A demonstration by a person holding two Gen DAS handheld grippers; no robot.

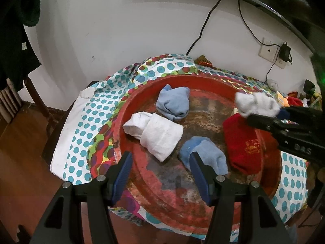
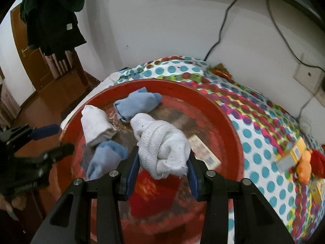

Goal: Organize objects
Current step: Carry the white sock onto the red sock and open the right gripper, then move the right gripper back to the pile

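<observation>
**A white sock bundle on its way into the red tray**

The right gripper (image 2: 162,160) has its blue-padded jaws clamped on a rolled white knitted sock bundle (image 2: 162,148), which it carries in the air above the big round red tray with the worn, mottled floor (image 2: 223,118). The tray sits on a bright spotted cloth (image 2: 264,142) that covers the table.

Four bundles lie in the tray already: a folded white sock roll (image 1: 156,133) at the left, a light blue sock bundle (image 1: 173,103) toward the far rim, a second light blue bundle (image 1: 205,154) nearer, and a folded red cloth item (image 1: 243,142) directly under the carried sock. A small printed paper slip (image 2: 203,150) lies on the tray floor as well.

The left gripper (image 1: 160,170) hangs over the near rim with its jaws wide apart and nothing between them; the nearer blue bundle lies just beyond its tips.

To my eye this is the carrying step of sorting the socks into the tray. The next move looks like a lowering onto a bare patch of floor, perhaps between the red item and the far blue bundle, and only then letting go, so the roll does not land on the others.
</observation>
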